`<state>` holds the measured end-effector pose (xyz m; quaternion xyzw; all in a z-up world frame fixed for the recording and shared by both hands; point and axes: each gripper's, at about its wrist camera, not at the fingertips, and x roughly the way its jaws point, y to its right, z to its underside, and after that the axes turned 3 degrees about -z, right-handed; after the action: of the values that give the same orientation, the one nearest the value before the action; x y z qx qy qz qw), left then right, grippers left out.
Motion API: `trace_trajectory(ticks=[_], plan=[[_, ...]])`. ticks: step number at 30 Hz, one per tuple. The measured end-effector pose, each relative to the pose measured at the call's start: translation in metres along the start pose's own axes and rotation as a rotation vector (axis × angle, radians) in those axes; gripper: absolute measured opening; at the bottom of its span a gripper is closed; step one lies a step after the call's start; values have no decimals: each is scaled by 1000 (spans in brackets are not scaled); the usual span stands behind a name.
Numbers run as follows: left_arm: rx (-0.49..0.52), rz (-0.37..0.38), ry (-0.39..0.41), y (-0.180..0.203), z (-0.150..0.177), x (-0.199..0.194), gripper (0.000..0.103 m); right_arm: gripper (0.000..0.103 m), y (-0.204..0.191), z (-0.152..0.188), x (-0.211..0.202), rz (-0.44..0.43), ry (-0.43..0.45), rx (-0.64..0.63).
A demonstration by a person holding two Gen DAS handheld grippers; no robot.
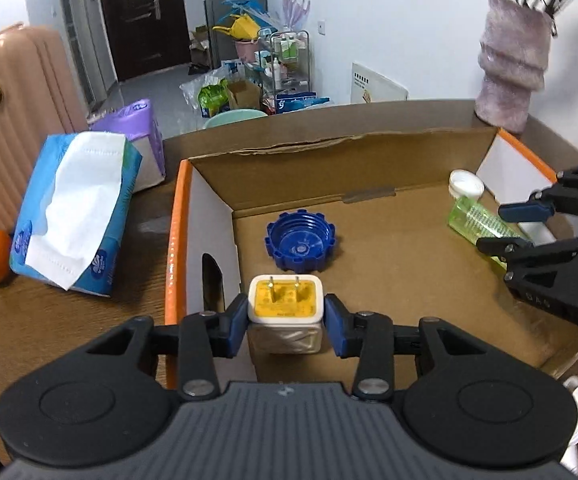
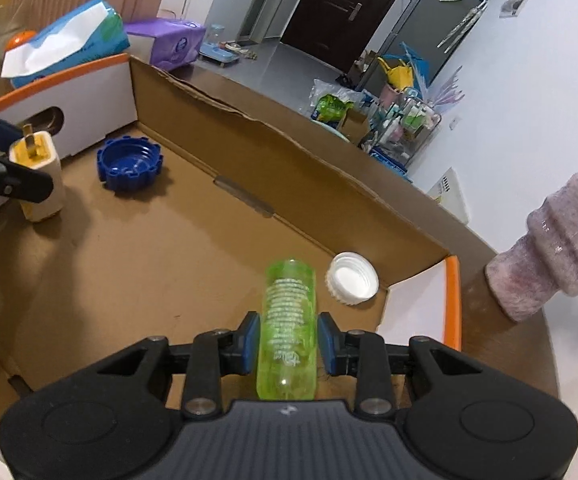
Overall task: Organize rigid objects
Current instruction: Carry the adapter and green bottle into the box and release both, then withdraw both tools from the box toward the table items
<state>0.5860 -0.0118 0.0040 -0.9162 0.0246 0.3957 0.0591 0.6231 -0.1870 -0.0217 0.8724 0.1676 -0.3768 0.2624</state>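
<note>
Inside the cardboard box (image 1: 369,248), left gripper (image 1: 285,320) clamps the charger (image 1: 285,300) — right gripper (image 2: 288,346) grips the green bottle (image 2: 289,320).

No word, brand or number can be made out for certain anywhere. The green bottle (image 2: 287,328) carries rows of white print and a line of white script lettering, all too blurred to read, and the yellow face of the charger plug (image 1: 285,298) bears fine marks that are too small to tell. The blue tissue pack (image 1: 77,216) and the purple tissue pack (image 2: 169,42) show round logos, and the right tool's (image 1: 529,228) black body has raised characters, none legible.
</note>
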Motion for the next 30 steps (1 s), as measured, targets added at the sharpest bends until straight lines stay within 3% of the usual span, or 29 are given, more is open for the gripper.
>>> trace_trajectory(ticks=[7, 18, 26, 30], plan=[[-30, -7, 14, -3, -4, -20, 48, 33, 18, -9, -24, -56, 33, 71], [-33, -15, 138, 3, -4, -108, 52, 45, 27, -11, -107, -51, 123, 121], [-91, -39, 265, 1, 19, -183, 52, 50, 21, 5, -180, -41, 221, 178], [-124, -51, 315, 1, 40, -214, 52, 61, 14, 21, -210, -56, 280, 230]])
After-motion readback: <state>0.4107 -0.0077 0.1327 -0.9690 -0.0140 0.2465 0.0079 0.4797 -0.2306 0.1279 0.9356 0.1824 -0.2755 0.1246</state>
